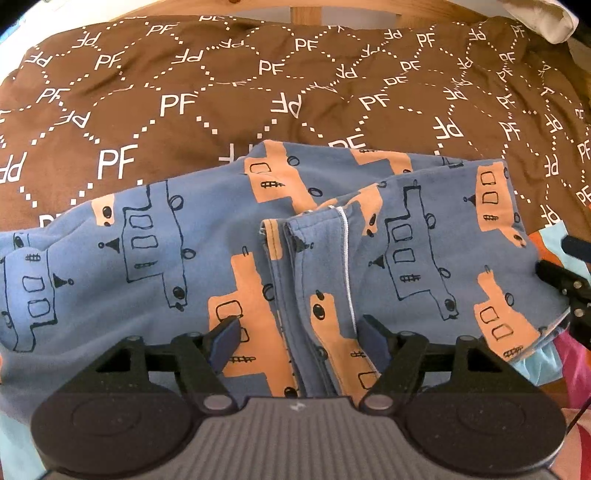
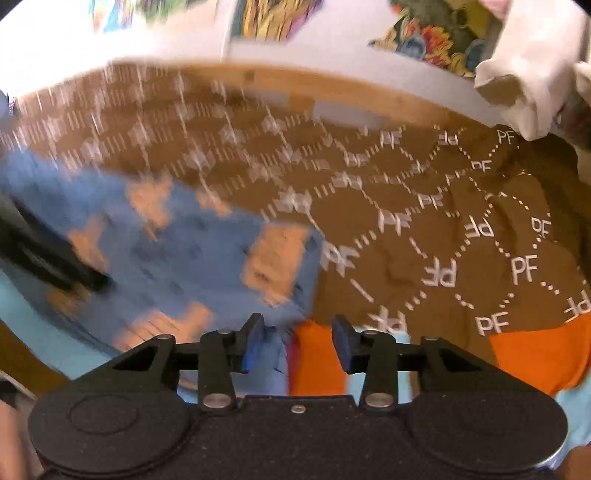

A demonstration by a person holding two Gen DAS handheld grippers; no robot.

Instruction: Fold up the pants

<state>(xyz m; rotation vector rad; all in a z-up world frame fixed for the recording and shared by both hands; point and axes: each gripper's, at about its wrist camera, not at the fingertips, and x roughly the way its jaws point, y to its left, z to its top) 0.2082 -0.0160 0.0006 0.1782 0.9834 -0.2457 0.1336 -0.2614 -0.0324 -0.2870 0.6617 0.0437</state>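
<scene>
The blue pants point(image 1: 147, 240), printed with orange and outlined vehicles, lie folded across a brown blanket point(image 1: 221, 92), with two hemmed edges meeting at the middle. My left gripper point(image 1: 299, 338) hovers over those hems. It is open wide and its pads rest apart from the cloth. At the right edge of the pants, the right gripper shows as a dark shape point(image 1: 561, 284). The right wrist view is blurred. In it my right gripper point(image 2: 298, 343) stands open at the right corner of the pants point(image 2: 207, 258), above orange cloth. The left gripper point(image 2: 48, 254) shows dark at the left.
The brown blanket point(image 2: 461, 240) with white PF lettering covers the bed up to a wooden frame point(image 1: 303, 11). A white cloth point(image 2: 528, 74) lies at the far right corner. An orange and light blue sheet point(image 2: 535, 354) shows at the near edge.
</scene>
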